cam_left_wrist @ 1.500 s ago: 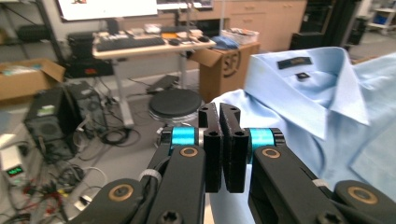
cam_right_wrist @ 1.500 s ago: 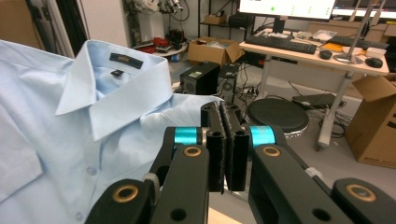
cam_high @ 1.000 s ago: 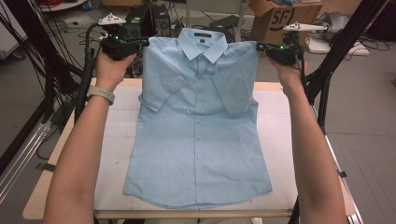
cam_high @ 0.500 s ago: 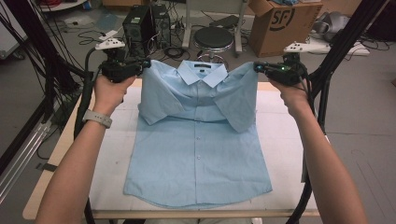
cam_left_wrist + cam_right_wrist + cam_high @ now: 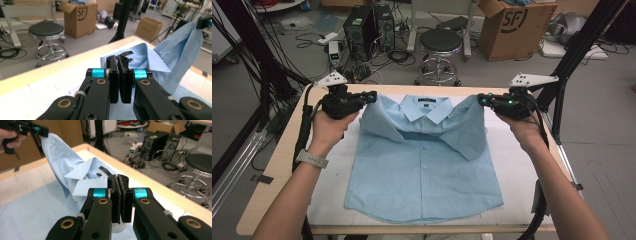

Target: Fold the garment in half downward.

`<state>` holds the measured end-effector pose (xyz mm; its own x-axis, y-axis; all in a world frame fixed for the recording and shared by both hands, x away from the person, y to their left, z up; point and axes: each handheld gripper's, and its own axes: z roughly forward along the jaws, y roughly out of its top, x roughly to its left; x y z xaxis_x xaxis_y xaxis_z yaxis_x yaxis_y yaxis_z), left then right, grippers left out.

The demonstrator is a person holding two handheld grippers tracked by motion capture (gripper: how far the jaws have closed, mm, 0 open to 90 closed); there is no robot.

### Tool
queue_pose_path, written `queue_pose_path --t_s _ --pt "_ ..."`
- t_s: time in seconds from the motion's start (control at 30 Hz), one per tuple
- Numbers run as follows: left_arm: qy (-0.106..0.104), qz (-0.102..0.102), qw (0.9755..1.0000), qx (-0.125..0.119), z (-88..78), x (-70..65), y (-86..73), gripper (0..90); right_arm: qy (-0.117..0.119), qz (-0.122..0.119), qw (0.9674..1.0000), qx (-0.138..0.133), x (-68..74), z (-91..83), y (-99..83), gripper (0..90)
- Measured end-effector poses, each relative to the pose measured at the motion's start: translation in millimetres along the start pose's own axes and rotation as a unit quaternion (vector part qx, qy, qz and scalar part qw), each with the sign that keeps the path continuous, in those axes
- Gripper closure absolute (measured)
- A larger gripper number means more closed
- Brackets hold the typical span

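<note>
Pinching one shirt [image 5: 424,165], two grippers (likely shoulders)

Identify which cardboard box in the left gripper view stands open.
The large one marked SF beside the stool; its flaps are up, while the smaller box is shut.

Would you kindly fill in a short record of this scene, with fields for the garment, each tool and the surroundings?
garment: light blue shirt, front up, buttoned, lower part flat on the table
left tool: shut on the shirt's shoulder, holding it above the table
right tool: shut on the other shoulder, also raised
sleeves: short, drooping onto the chest
collar: toward the far edge
beyond the table: black stool, cardboard box
</note>
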<state>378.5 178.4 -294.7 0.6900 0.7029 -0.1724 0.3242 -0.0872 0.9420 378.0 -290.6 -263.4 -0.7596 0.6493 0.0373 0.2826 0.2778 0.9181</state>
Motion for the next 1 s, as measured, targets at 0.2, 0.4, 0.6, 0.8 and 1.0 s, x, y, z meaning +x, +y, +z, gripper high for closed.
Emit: queue_pose_path --t_s 0.2,0.4,0.6,0.8,1.0 --pt "-0.009 -0.004 0.9999 0.014 -10.3 -8.3 -28.4 87.8 0.017 0.000 0.9998 0.003 9.2 -7.7 -25.3 89.1" --pt "-0.029 -0.008 0.9992 0.027 -20.4 -19.7 -54.6 87.8 0.051 -0.015 0.9984 0.020 24.7 -12.8 -52.4 89.1" --pt "-0.043 -0.014 0.9979 0.046 -29.5 -23.8 -80.4 87.7 0.094 -0.025 0.9944 0.040 33.8 -14.8 -81.4 89.1" --pt "-0.063 -0.023 0.9961 0.056 -39.2 -25.3 -97.6 87.7 0.134 -0.026 0.9894 0.048 35.2 -20.4 -105.6 89.1" --pt "-0.070 -0.036 0.9950 0.062 -48.6 -23.0 -114.9 87.6 0.155 -0.023 0.9859 0.058 32.9 -30.9 -123.9 89.1"
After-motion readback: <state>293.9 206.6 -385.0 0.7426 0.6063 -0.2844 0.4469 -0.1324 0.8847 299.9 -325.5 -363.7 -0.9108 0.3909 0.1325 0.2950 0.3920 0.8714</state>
